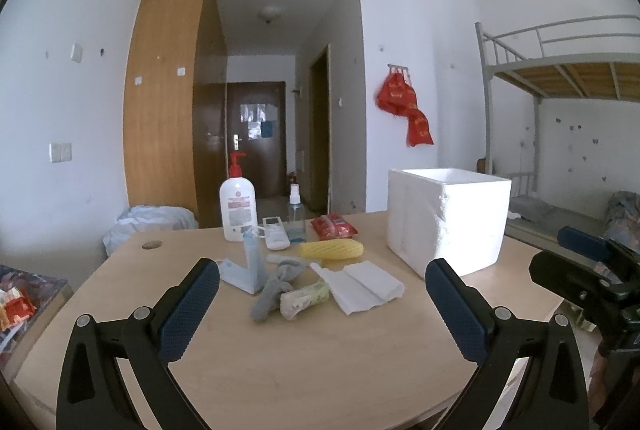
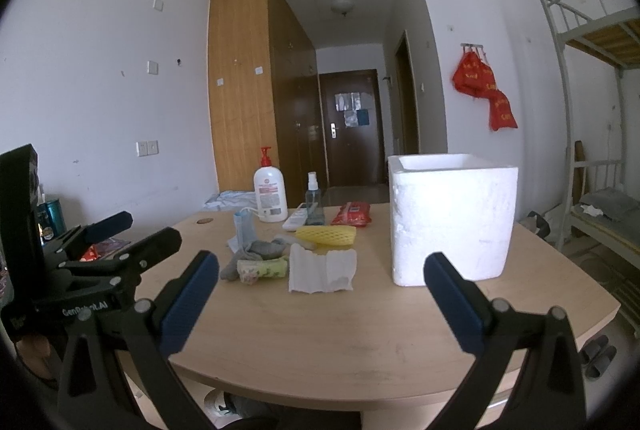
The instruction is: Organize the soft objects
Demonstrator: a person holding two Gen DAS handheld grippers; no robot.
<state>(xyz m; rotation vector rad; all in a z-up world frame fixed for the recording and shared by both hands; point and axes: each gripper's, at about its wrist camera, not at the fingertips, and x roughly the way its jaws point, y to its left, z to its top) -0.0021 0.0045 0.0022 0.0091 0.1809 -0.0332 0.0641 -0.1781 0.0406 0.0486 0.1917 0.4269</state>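
A white foam box (image 1: 444, 220) (image 2: 452, 222) stands open at the right of the wooden table (image 1: 280, 342) (image 2: 320, 330). In the middle lie a grey sock (image 1: 274, 288) (image 2: 252, 254), a rolled patterned cloth (image 1: 304, 300) (image 2: 262, 270), a white paper towel (image 1: 360, 286) (image 2: 320, 270), a yellow foam net (image 1: 332, 250) (image 2: 326, 234) and a light blue face mask (image 1: 250, 266) (image 2: 244, 226). My left gripper (image 1: 322, 302) is open and empty, short of the pile; it also shows at the left of the right wrist view (image 2: 140, 234). My right gripper (image 2: 320, 294) is open and empty above the near table.
At the back stand a white pump bottle (image 1: 238, 207) (image 2: 270, 195), a small spray bottle (image 1: 296, 218) (image 2: 314, 201), a white remote (image 1: 275, 232) (image 2: 296, 220) and a red wipes pack (image 1: 333, 226) (image 2: 352, 213). A bunk bed (image 1: 560, 77) stands right of the table.
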